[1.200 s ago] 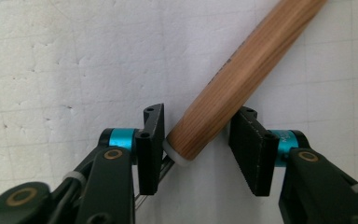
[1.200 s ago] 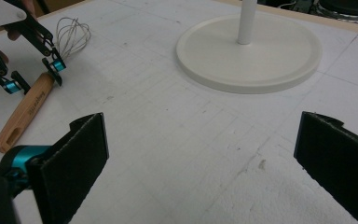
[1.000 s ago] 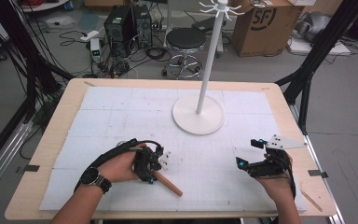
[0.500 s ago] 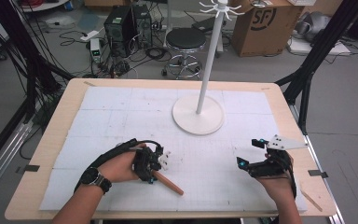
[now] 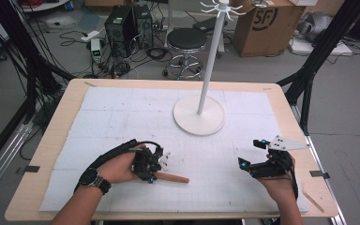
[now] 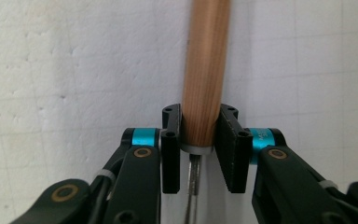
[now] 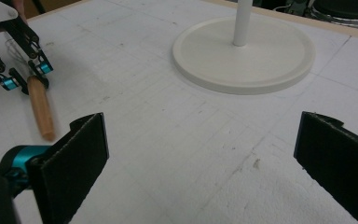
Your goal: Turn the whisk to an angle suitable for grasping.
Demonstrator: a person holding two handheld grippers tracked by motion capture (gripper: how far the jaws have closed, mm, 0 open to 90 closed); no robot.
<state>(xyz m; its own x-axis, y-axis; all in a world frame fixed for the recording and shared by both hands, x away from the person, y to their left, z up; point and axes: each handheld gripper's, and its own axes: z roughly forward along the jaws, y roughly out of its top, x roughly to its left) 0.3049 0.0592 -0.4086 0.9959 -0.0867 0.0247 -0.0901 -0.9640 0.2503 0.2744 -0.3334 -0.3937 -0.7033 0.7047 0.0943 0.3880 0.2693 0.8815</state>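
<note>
2 black jaws of the left gripper (image 6: pixel 199 135) are clamped on the near end of a wooden handle (image 6: pixel 205 70), one pad pressed to each side of it, right above a grey metal collar where thin wires run back toward the camera. That handle looks like it belongs to a whisk, though the wire end is mostly hidden behind the gripper. In the high view the left gripper (image 5: pixel 152 165) sits in the person's left hand (image 5: pixel 119 166), and the wooden handle (image 5: pixel 171 178) lies flat on the white mat (image 5: pixel 122 117), sticking out toward the right gripper. Landmark time: the white stand base (image 5: pixel 199 115), a round disc with a tall white pole rising from it. The handle is well short of that base, on the person's side and a bit to the left of it.

Over to the right gripper (image 5: pixel 252 156): its 2 jaws stand wide apart with nothing between them, clear in its own view, where the right gripper (image 7: pixel 200 158) looks across bare mat at the white stand base (image 7: pixel 244 53). It hovers near the mat's front right, on the person's side of the base and off to its right. From that same view the left gripper (image 7: pixel 25 77) shows at far left with the wooden handle (image 7: pixel 42 109) pointing out from it, well apart from the base.
</note>
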